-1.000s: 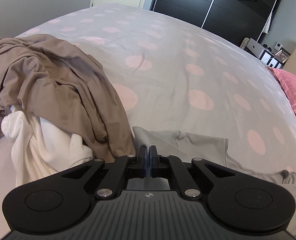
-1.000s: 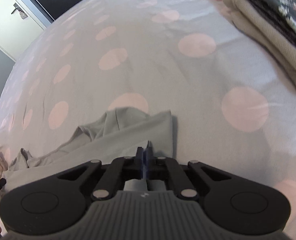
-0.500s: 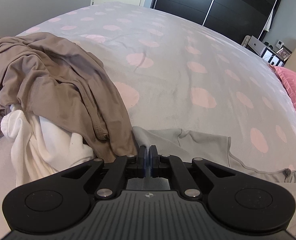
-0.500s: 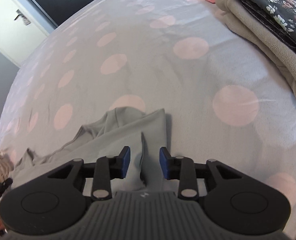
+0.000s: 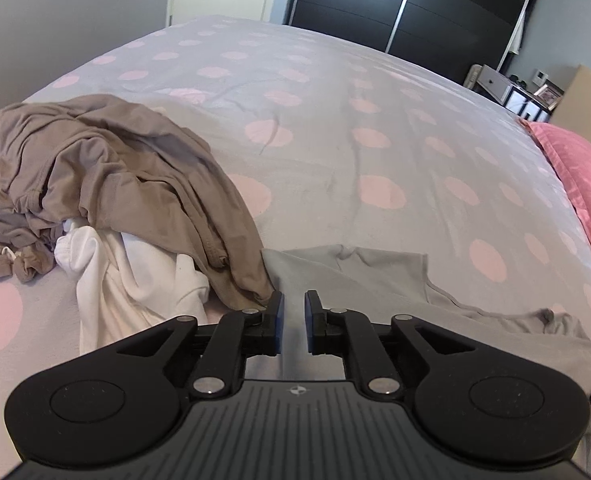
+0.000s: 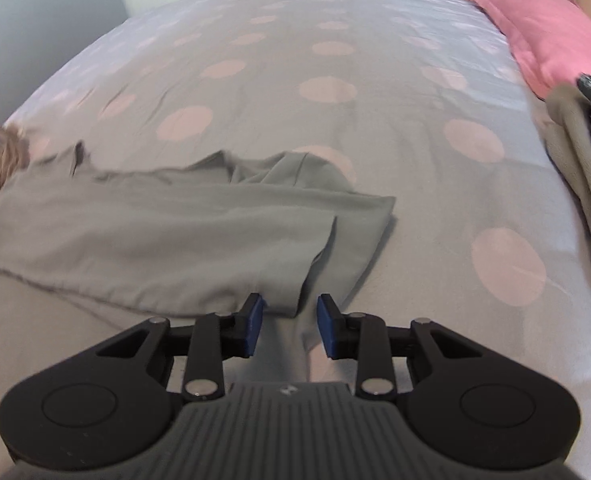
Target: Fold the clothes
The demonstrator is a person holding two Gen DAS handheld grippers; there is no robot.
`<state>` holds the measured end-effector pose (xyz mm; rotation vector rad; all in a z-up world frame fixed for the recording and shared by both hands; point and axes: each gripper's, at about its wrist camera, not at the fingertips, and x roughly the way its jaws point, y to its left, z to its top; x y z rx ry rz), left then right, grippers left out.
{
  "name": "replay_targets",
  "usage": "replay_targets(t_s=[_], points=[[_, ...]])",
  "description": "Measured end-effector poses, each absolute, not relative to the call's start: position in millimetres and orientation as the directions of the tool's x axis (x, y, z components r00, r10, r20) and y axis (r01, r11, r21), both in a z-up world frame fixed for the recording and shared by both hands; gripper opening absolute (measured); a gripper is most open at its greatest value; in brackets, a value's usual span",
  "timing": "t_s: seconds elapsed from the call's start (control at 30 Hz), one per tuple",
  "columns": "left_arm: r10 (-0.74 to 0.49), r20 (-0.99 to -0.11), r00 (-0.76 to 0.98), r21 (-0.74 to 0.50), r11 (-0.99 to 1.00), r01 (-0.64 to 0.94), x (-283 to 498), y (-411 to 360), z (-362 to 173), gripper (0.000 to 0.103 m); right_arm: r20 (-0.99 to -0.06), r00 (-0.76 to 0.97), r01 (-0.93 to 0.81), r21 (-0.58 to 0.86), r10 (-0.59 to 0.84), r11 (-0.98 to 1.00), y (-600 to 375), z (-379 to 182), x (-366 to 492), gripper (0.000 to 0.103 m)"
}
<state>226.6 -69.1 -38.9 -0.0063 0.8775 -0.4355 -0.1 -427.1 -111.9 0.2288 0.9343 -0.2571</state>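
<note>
A light grey garment (image 5: 355,280) lies flat and stretched out on the spotted bed cover (image 5: 335,128). My left gripper (image 5: 294,300) hovers over its left end. Its jaws are opening, with a narrow gap over the cloth, and the pads do not press on it. In the right wrist view the same grey garment (image 6: 155,240) spreads to the left, its right end doubled over. My right gripper (image 6: 291,304) stands open just above that end, with a loose fold of the cloth lying between its fingers.
A heap of brown clothes (image 5: 115,176) over a white garment (image 5: 135,276) lies left of the grey one. A stack of folded clothes (image 6: 579,168) sits at the right, and a pink pillow (image 6: 555,36) lies behind it. A dark wardrobe (image 5: 375,12) stands beyond the bed.
Both grippers were shut on the grey garment's ends. The right one opened first and rolled; the left one has just parted its jaws and lifted a little. The garment now lies released.
</note>
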Motion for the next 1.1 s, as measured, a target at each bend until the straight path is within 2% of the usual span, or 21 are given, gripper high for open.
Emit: replay_targets(t_s=[0.13, 0.27, 0.4, 0.53, 0.63, 0.73, 0.9, 0.97, 1.1], points=[[-0.355, -0.757, 0.549, -0.145, 0.910, 0.389, 219, -67, -41, 0.012, -0.806, 0.571, 0.256, -0.005, -0.155, 0.967, -414, -117, -1, 0.032], [-0.326, -0.781, 0.533, -0.136, 0.922, 0.364, 216, -57, -46, 0.012, -0.803, 0.557, 0.246, -0.082, -0.210, 0.966, -408, -117, 2, 0.006], [-0.313, -0.789, 0.529, -0.147, 0.931, 0.333, 215, -45, -43, 0.012, -0.799, 0.569, 0.270, -0.040, -0.194, 0.962, -414, -101, -2, 0.005], [-0.311, -0.787, 0.533, -0.143, 0.932, 0.333, 210, -37, -38, 0.012, -0.840, 0.522, 0.297, 0.014, -0.151, 0.955, -420, -93, -2, 0.004], [-0.307, -0.789, 0.533, -0.137, 0.933, 0.334, 206, -33, -36, 0.012, -0.868, 0.464, 0.346, -0.007, -0.178, 0.938, -424, -99, 0, 0.004], [-0.303, -0.790, 0.533, -0.135, 0.934, 0.331, 204, -29, -32, 0.012, -0.865, 0.461, 0.384, -0.009, -0.200, 0.923, -428, -100, -1, 0.009], [-0.297, -0.791, 0.536, -0.129, 0.936, 0.328, 200, -22, -30, 0.015, -0.854, 0.516, 0.442, 0.206, -0.060, 0.873, -443, -94, -5, 0.011], [-0.286, -0.797, 0.531, -0.124, 0.939, 0.320, 200, -18, -32, 0.015, -0.853, 0.522, 0.486, 0.290, -0.008, 0.825, -448, -98, -3, 0.019], [-0.269, -0.808, 0.524, -0.116, 0.945, 0.305, 199, -12, -35, 0.015, -0.860, 0.510, 0.576, 0.362, 0.023, 0.733, -455, -112, 4, 0.020]])
